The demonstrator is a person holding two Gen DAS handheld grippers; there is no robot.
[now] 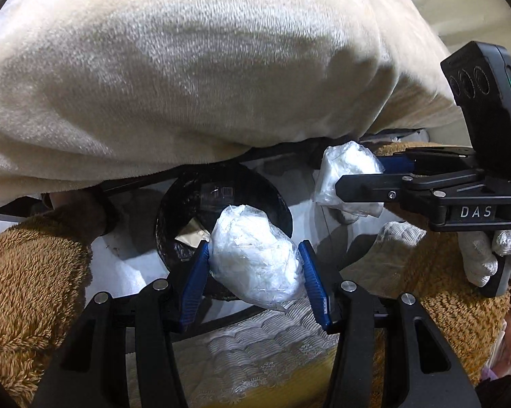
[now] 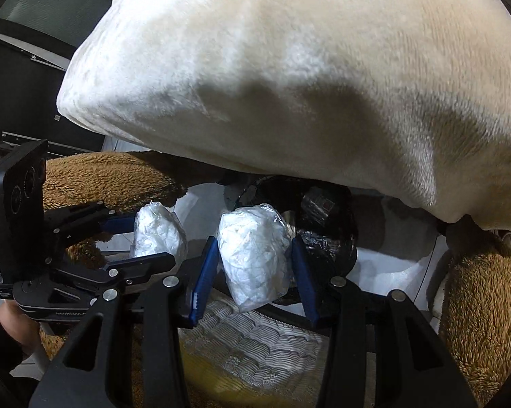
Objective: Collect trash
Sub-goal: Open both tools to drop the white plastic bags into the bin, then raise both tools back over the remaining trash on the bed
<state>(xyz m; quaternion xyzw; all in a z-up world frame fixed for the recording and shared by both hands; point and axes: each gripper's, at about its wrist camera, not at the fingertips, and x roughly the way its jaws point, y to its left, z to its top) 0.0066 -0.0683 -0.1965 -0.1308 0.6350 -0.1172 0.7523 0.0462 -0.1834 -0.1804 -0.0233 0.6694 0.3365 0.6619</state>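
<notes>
Both grippers hold crumpled plastic wads above a black-lined bin point(image 1: 221, 197) at frame centre. The left gripper point(image 1: 255, 265) pinches one wad point(image 1: 255, 258); the right gripper point(image 2: 255, 258) pinches another point(image 2: 255, 251). Best to centre each over the opening before spreading fingers.

Two grippers are counted: the left gripper point(image 1: 255, 272), at the bottom centre of the left wrist view, and the right gripper point(image 2: 255, 258), at the bottom centre of the right wrist view. Two crumpled clear plastic wads are counted, one clamped in each: the first wad point(image 1: 255, 265) and the second wad point(image 2: 255, 255). One black-lined bin point(image 1: 194, 204) is seen at mid-frame. One cream blanket point(image 1: 204, 68) is counted across the top, and one brown fuzzy blanket point(image 1: 27, 272) at the lower left.
</notes>
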